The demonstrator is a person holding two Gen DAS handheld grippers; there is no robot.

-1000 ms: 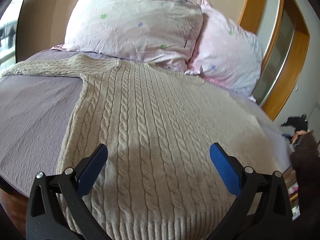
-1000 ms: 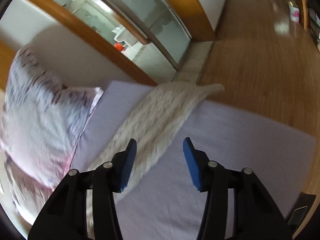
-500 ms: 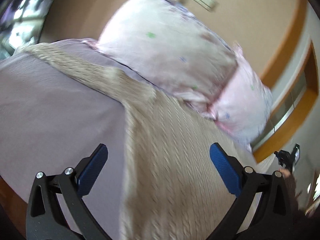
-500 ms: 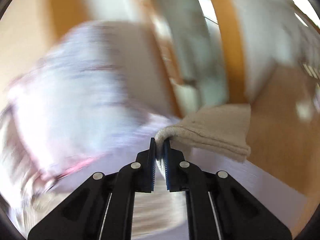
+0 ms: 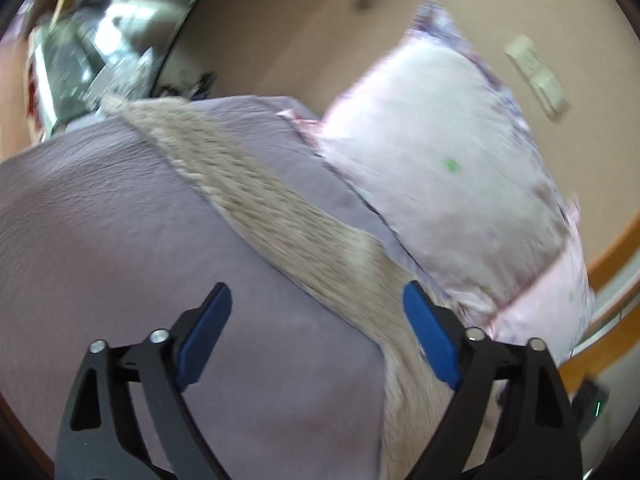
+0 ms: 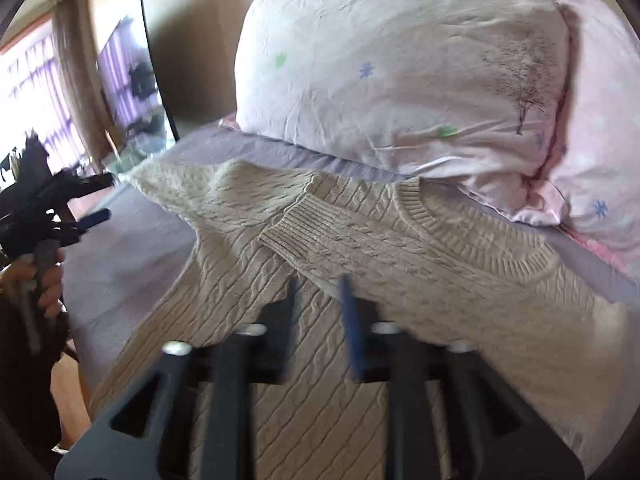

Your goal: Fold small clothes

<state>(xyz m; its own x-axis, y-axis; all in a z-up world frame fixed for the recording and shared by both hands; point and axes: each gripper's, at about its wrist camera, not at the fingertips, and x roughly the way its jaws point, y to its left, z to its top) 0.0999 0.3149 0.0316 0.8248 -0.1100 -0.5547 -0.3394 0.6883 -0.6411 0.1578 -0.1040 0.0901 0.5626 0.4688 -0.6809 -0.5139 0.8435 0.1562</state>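
A beige cable-knit sweater [image 6: 440, 264] lies flat on the lilac bed. Its right sleeve [image 6: 312, 228] is folded across the chest, cuff near the neckline. My right gripper [image 6: 320, 300] hovers just behind the folded sleeve, blurred, jaws parted a little with nothing between them. The other sleeve [image 5: 280, 216] stretches out across the sheet in the left wrist view. My left gripper [image 5: 316, 320] is wide open and empty above the sheet, its right finger over that sleeve near the shoulder. It also shows at the left edge of the right wrist view [image 6: 84, 220].
Two pale pink pillows [image 6: 400, 64] lean against the wall at the head of the bed, close behind the sweater's neckline. The lilac sheet [image 5: 120, 240] spreads left of the sleeve. The bed's wooden edge [image 5: 20, 432] is at lower left.
My right gripper carried the right sleeve over the chest, let it go and opened. My left gripper swung left from the sweater's body toward the outstretched left sleeve, staying open.
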